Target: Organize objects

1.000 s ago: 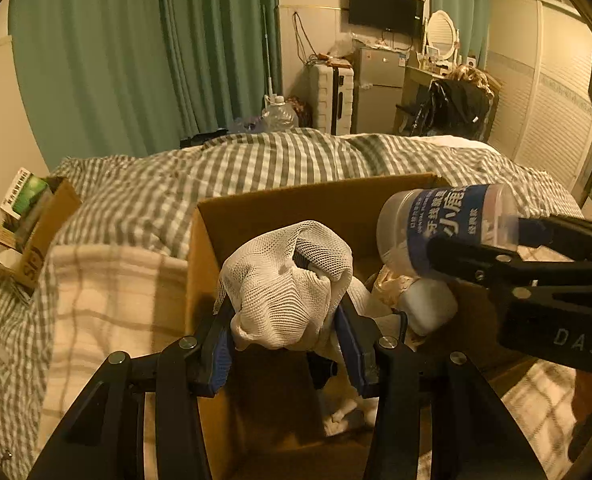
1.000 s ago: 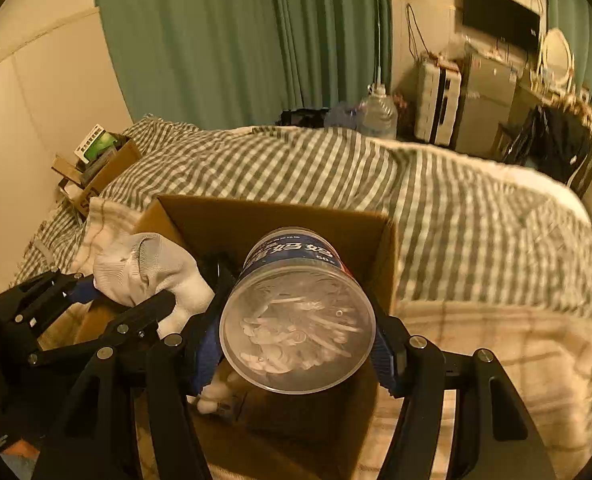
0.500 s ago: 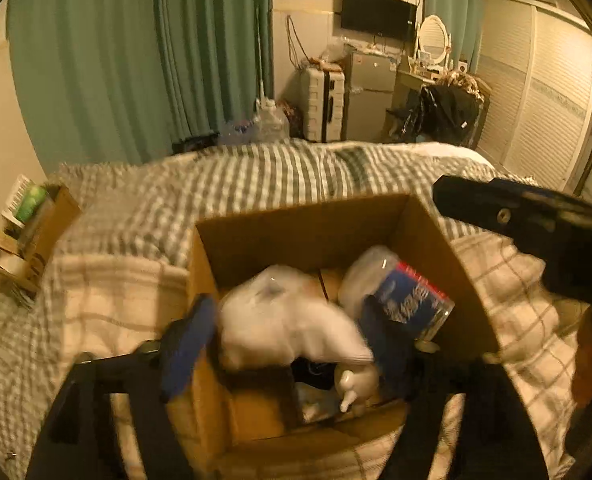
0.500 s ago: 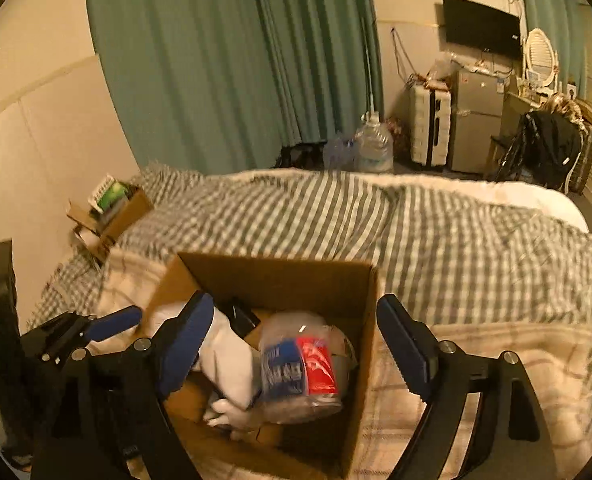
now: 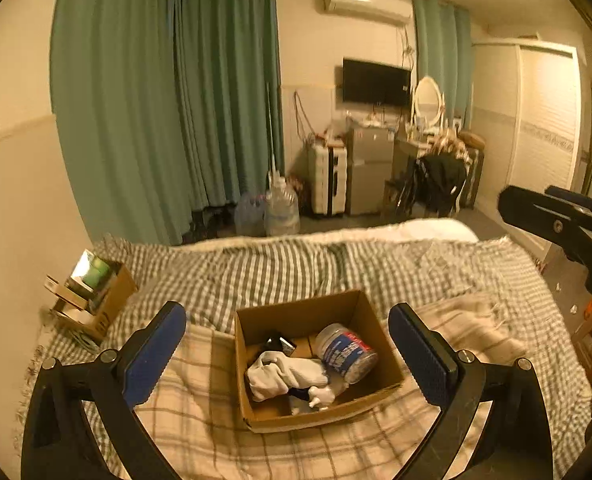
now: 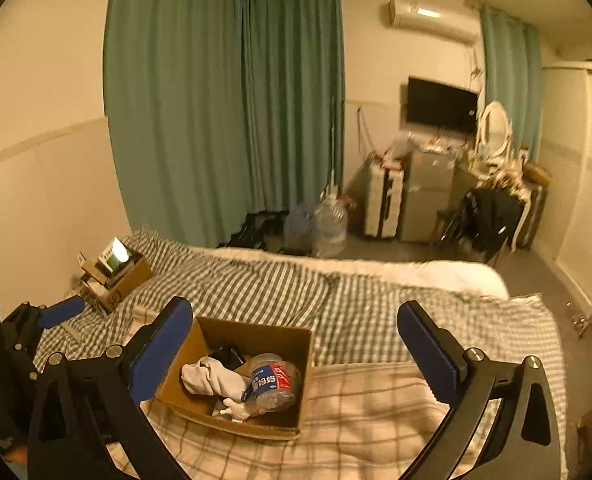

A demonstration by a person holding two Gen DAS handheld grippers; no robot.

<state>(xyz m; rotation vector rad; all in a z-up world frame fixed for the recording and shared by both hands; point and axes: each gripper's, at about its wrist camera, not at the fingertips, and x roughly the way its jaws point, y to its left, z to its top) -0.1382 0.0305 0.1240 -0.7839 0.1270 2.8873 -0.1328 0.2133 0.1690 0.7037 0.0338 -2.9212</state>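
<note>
An open cardboard box point(image 5: 368, 312) sits on the bed, also in the right wrist view point(image 6: 302, 364). Inside lie a white mesh cloth point(image 5: 284, 374), a clear jar of cotton swabs with a blue and red label point(image 5: 346, 354) on its side, and a small dark object point(image 5: 280, 344). The cloth point(image 6: 212, 378) and jar point(image 6: 274, 386) show in the right wrist view too. My left gripper point(image 5: 288, 344) is open and empty, raised well above the box. My right gripper point(image 6: 292, 350) is open and empty, also high above it.
The box rests on a beige plaid blanket point(image 5: 200, 408) over a green checked bedspread point(image 5: 296, 264). A small carton of items point(image 5: 92, 300) stands at the bed's left edge by the wall. Water jugs point(image 5: 282, 208), a suitcase and a desk stand beyond the bed.
Both grippers opened: the cloth and the jar dropped into the box. Both grippers then pulled back and up, away from the box.
</note>
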